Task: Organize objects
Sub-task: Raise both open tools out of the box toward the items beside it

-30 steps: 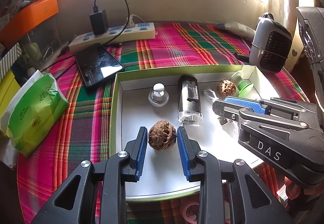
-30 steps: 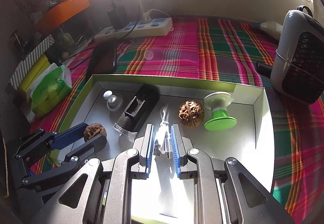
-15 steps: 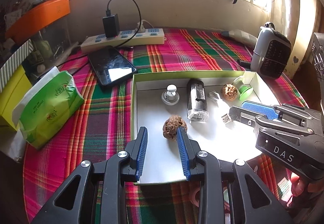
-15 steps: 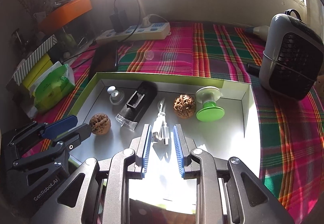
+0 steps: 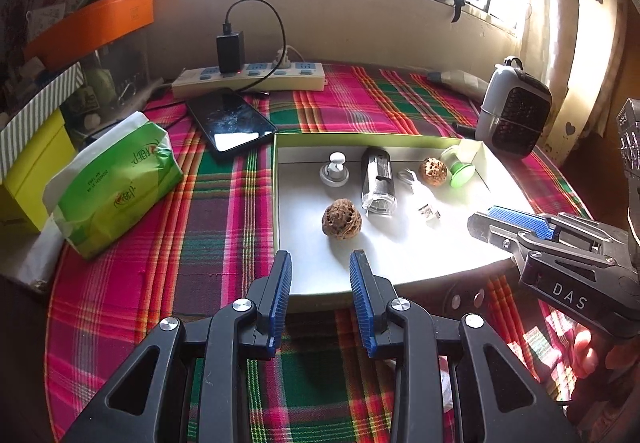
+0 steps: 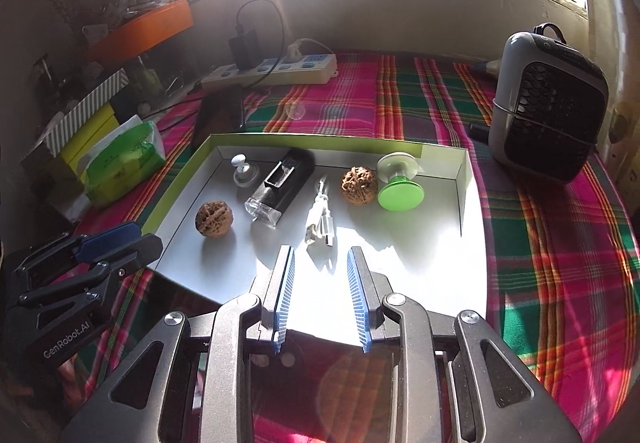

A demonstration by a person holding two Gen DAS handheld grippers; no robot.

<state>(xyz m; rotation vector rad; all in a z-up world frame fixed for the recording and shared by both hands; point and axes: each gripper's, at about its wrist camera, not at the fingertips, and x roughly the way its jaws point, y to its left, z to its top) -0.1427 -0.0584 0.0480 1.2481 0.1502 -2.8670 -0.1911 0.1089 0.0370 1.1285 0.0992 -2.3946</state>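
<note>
A shallow box lid [image 5: 275, 203] with green outer walls and a white floor lies on the plaid-covered surface [image 5: 224, 227], and the things being organized sit inside it. A black cylindrical device with a clear end [image 5: 378, 181] lies on its side, long axis running from the lid's far wall toward its near edge, clear end nearest. Beside it a white USB cable [image 6: 320, 221], bundled, lies along the same line with its metal plugs toward the near edge. A wrinkled brown walnut [image 5: 342, 219] rests near the lid's left wall; a second walnut [image 5: 433, 171] sits by the far right corner, touching or just beside a green and white suction cup [image 5: 460, 169] tipped on its side. A small white knob on a round base [image 5: 335, 171] stands upright near the far left corner. The left gripper [image 5: 320, 295] hovers at the lid's near edge, jaws spread wide with nothing between them; the right gripper [image 6: 320, 293] hangs over the near edge too, jaws equally apart and empty. Blue ribbed pads line the fingers [image 6: 287, 283]. Beyond the lid lie a phone [image 5: 232, 125], a power strip [image 5: 248, 77], a green tissue pack [image 5: 116, 183] and a small grey fan heater [image 6: 548, 111], below a barred window.
</note>
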